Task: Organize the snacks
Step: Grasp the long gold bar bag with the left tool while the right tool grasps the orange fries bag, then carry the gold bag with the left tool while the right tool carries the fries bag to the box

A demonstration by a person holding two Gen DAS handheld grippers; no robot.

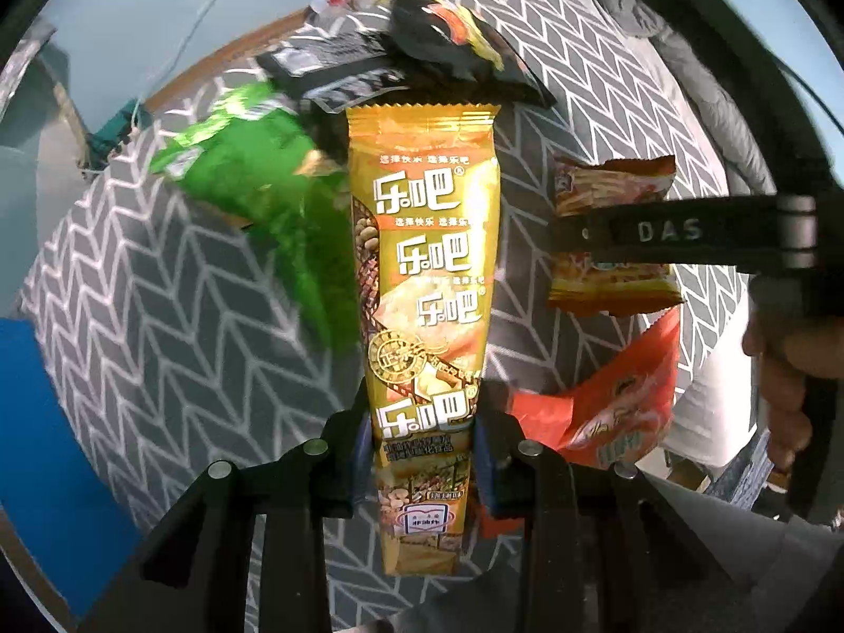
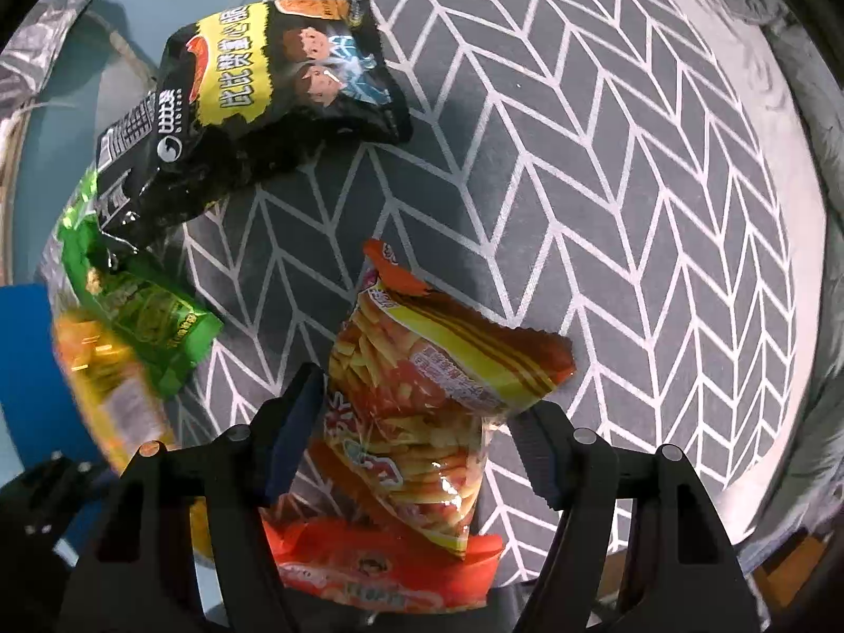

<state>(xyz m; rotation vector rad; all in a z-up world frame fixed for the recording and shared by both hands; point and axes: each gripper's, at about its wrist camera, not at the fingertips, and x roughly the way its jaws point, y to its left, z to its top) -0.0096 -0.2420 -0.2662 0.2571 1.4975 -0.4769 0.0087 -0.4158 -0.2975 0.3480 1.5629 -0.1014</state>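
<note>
Left gripper [image 1: 422, 446] clenches the yellow packet [image 1: 424, 285]; right gripper [image 2: 416, 448] brackets the fries bag [image 2: 422, 406], grip uncertain; squeeze gently, lift straight.

From my right wrist view, the patterned cloth [image 2: 606, 169] lies bare to the right. On the left, the black bag [image 2: 253, 105] and green bag [image 2: 153, 316] crowd my path; an orange packet [image 2: 380, 575] sits underneath.
</note>
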